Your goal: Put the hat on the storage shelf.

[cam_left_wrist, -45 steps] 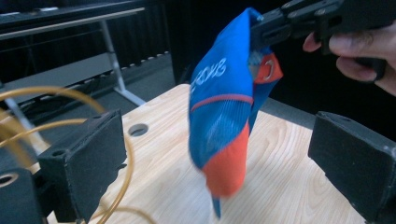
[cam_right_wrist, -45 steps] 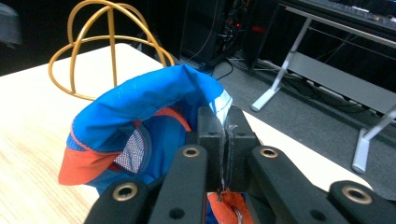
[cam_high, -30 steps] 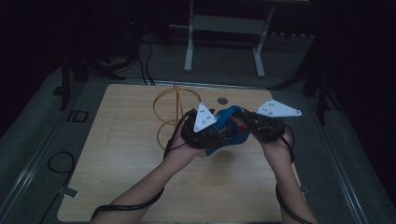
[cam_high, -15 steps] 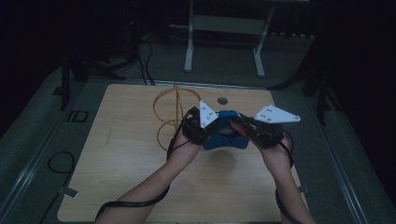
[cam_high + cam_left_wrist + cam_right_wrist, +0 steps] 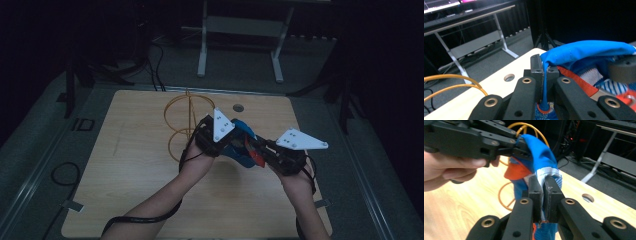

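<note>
The person holds a blue cloth (image 5: 239, 145) above the middle of the wooden counter (image 5: 130, 165), between the two grippers. The left gripper (image 5: 543, 75) has its jaws clamped on a blue edge of the cloth, and the right gripper (image 5: 543, 187) has its jaws clamped on a pale stitched edge of it. The cloth also shows orange and striped parts. In the high view the left gripper (image 5: 215, 134) and the right gripper (image 5: 280, 155) are close together. An orange wire stand (image 5: 182, 122) rests on the counter just behind the left hand (image 5: 195, 160). A round hole (image 5: 238, 107) is in the counter near the far edge.
</note>
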Motion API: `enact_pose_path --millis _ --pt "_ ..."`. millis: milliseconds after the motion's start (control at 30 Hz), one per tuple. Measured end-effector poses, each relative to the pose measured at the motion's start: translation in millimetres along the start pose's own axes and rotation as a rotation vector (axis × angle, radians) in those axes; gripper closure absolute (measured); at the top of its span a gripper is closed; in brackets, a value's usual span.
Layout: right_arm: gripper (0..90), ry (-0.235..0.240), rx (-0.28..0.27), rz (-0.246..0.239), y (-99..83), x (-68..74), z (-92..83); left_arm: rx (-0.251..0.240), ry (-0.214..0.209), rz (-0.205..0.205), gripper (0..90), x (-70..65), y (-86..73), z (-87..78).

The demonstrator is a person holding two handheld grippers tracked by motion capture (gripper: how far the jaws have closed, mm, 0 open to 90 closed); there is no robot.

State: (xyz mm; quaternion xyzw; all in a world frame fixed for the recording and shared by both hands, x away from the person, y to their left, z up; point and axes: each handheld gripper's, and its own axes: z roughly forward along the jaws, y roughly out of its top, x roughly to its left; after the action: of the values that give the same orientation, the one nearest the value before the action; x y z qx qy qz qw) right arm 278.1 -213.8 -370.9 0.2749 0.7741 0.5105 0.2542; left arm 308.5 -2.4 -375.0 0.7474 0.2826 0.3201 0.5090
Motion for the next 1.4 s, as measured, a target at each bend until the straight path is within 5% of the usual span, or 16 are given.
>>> enact_pose_path --millis 233,400,500,633,800,1133,1400 --pt "70.6 0.061 -0.050 -0.013 2.6 8.6 -20.9 -0.048 -0.071 -0.002 89.9 8.6 2.1 -9.6" --pt "67.6 0.040 -0.081 -0.013 1.7 3.6 -40.3 -0.049 -0.105 0.011 89.9 17.0 -2.1 -13.5" --pt "66.9 0.013 -0.087 -0.014 -2.0 -4.0 -46.7 -0.066 -0.165 0.040 89.8 21.4 -6.4 -16.0" --pt "66.9 0.010 -0.061 0.022 -11.2 -15.6 -43.9 -0.091 -0.252 0.087 89.8 26.2 -9.6 -20.4" --pt "67.1 0.053 -0.055 0.040 -17.6 -15.8 -40.0 -0.149 -0.344 0.100 89.7 36.3 -12.5 -27.6" --pt "65.8 0.154 -0.053 0.011 -17.7 6.0 -33.1 -0.260 -0.545 0.101 89.7 49.3 -23.6 -40.7" --pt "55.1 0.217 -0.017 -0.018 -20.6 23.5 -14.2 -0.313 -0.673 0.120 89.7 50.0 -25.4 -46.9"
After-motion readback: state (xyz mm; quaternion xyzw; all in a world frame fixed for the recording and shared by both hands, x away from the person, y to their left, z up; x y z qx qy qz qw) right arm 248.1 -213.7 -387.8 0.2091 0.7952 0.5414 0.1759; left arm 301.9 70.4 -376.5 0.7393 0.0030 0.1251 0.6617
